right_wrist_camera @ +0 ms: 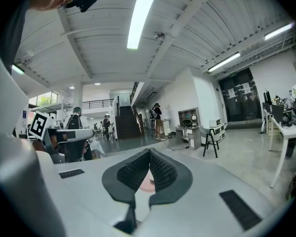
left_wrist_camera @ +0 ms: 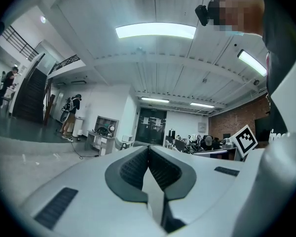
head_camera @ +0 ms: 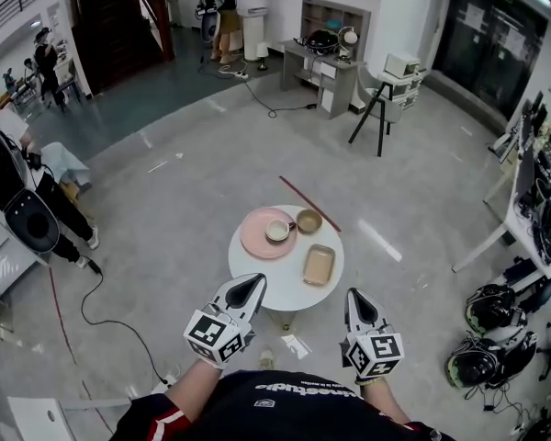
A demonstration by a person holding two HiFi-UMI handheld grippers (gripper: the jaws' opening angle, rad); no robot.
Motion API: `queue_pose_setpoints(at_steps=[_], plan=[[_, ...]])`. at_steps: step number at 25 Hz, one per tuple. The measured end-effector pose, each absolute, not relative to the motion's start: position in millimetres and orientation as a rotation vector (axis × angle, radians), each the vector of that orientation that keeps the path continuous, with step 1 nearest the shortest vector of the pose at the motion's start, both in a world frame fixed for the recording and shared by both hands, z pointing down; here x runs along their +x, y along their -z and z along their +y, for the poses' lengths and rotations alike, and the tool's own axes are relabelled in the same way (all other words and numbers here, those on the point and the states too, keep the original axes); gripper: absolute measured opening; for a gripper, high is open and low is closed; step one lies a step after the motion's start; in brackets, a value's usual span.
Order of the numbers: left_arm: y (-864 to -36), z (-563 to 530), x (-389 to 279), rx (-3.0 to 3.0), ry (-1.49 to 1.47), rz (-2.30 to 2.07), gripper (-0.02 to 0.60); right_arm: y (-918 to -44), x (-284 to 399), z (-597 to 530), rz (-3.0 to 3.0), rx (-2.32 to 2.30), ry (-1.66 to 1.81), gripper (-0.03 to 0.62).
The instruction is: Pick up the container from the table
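The container (head_camera: 319,265), a shallow tan rectangular tray, lies on the right side of the round white table (head_camera: 274,283). Beside it are a pink plate (head_camera: 257,238) carrying a small white bowl (head_camera: 277,231), and a brown bowl (head_camera: 309,220). My left gripper (head_camera: 254,280) is held at the table's near left edge, its tips together and nothing between them. The right gripper (head_camera: 353,293) hovers just off the near right edge, also shut and empty. In the left gripper view the left gripper (left_wrist_camera: 148,147) points level at the room. A pink patch of the plate (right_wrist_camera: 147,183) shows behind the right gripper (right_wrist_camera: 149,150).
A thin red stick (head_camera: 309,204) lies on the floor beyond the table, and a paper scrap (head_camera: 296,345) below its near edge. A black cable (head_camera: 110,315) runs across the floor at left. Helmets (head_camera: 489,308) and a white desk (head_camera: 510,211) stand at right.
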State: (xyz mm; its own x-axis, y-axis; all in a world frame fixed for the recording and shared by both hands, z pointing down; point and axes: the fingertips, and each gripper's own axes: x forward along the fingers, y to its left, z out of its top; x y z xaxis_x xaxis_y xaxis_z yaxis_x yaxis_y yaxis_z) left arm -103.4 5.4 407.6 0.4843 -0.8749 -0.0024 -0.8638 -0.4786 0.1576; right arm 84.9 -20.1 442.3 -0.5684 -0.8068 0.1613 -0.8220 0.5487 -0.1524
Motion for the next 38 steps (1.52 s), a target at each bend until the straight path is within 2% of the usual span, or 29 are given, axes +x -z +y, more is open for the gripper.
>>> queue_pose_setpoints(at_steps=[7,19,32,38], plan=[[-404.9,-27.7,-142.1,2.608,0.146,-1.482,0.025,-434.1,34.5,-48.3,-2.687,1.407,-0.304,0.015],[-414.2,-62.8,-197.5,2.638,0.161,-1.389,0.025,-439.5,-12.3,-72.8,-2.626,1.508,-0.315,0.015],[-441.8,-88.0,-189.7,2.630,0.197,-1.277,0.025,-457.2,-19.1,-89.7,-2.575,1.484,-0.285,0.015],[-449.2,-95.6,-175.7,2.615,0.188,-1.287,0.025,-468.0,-0.3,-99.9,-2.568,1.489,-0.301,0.015]])
